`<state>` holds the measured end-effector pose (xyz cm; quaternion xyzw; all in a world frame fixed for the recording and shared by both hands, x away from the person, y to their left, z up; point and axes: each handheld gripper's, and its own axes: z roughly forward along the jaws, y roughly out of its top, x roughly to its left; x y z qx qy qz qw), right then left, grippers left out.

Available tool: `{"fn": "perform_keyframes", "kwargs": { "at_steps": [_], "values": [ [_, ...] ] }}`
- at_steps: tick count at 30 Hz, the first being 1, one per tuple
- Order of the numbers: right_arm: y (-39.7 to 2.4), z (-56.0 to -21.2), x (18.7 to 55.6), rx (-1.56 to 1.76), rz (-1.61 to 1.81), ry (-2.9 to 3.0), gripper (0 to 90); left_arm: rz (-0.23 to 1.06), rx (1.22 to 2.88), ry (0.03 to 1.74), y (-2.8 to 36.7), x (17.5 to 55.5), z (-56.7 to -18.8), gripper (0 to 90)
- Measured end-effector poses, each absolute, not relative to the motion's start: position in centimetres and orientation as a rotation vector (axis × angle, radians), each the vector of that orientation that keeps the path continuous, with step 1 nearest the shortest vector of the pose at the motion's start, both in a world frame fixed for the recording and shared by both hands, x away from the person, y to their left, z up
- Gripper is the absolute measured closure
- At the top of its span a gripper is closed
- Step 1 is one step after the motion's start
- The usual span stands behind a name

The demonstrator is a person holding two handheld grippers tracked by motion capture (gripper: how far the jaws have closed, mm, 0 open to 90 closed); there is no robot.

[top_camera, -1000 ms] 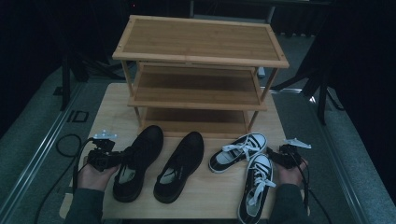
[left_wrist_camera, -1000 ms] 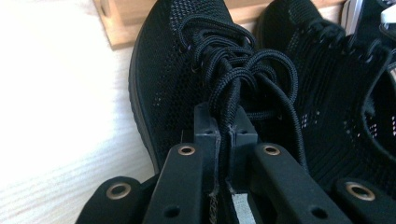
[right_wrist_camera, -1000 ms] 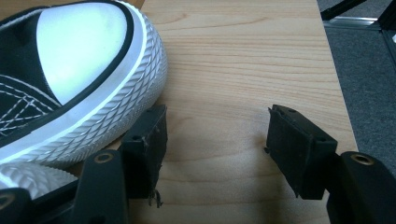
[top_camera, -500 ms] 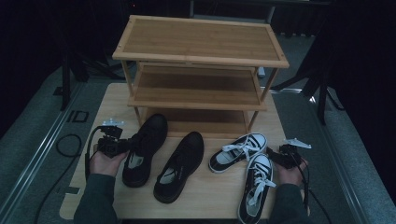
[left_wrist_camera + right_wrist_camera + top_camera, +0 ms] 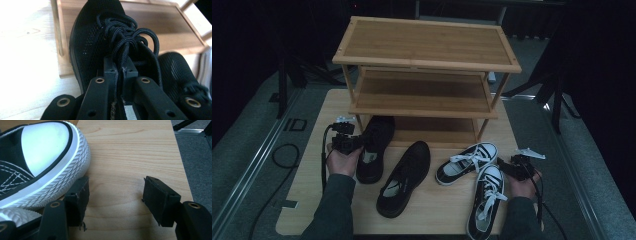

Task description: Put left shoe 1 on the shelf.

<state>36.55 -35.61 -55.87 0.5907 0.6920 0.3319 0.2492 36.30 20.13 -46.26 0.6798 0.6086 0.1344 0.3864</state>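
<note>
1. Left gripper point(image 5: 120, 72): jaws clamped on the black mesh lace-up shoe point(image 5: 100, 42) (by its tongue and laces), toe on the bamboo three-tier rack's point(image 5: 422, 95) bottom shelf.
2. Right gripper point(image 5: 115, 195): jaws apart, resting on the pale wooden table point(image 5: 130, 152) beside a white-toed canvas sneaker point(image 5: 45, 152).

Four shoes in all: two black shoes, one point(image 5: 373, 148) with its toe under the rack, the other point(image 5: 404, 178) mid-bench; two black-and-white sneakers, one point(image 5: 467, 162) lying across, one point(image 5: 484, 200) pointing along the bench. One wooden rack point(image 5: 427, 47) with three shelves. One bench point(image 5: 312, 165). Two grippers, left gripper point(image 5: 346, 142) and right gripper point(image 5: 519, 167), each with two jaws and one cable. Two hands, one per gripper. Two stand legs on the floor, one each side of the rack.
</note>
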Motion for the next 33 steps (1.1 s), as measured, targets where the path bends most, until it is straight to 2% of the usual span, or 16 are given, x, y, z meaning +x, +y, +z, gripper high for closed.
{"fn": "perform_keyframes", "kwargs": {
  "at_steps": [6, 17, 23, 33],
  "values": [
    [-35.6, -55.9, 36.6, 1.609, 0.905, 1.885, 37.6, 0.362, 1.681, 1.597, 19.6, 37.3, -47.2, 85.5],
    [-35.6, -55.9, 36.6, 1.609, 0.908, 1.888, 37.5, 0.385, 1.694, 1.57, 19.1, 38.2, -48.4, 84.6],
    [-35.6, -55.9, 36.6, 1.609, 0.908, 1.888, 37.5, 0.369, 1.689, 1.557, 19.5, 38.1, -48.7, 70.0],
    [-35.6, -55.9, 36.6, 1.608, 0.908, 1.888, 37.5, 0.348, 1.677, 1.511, 19.6, 37.0, -47.9, 66.7]
  ]
}}
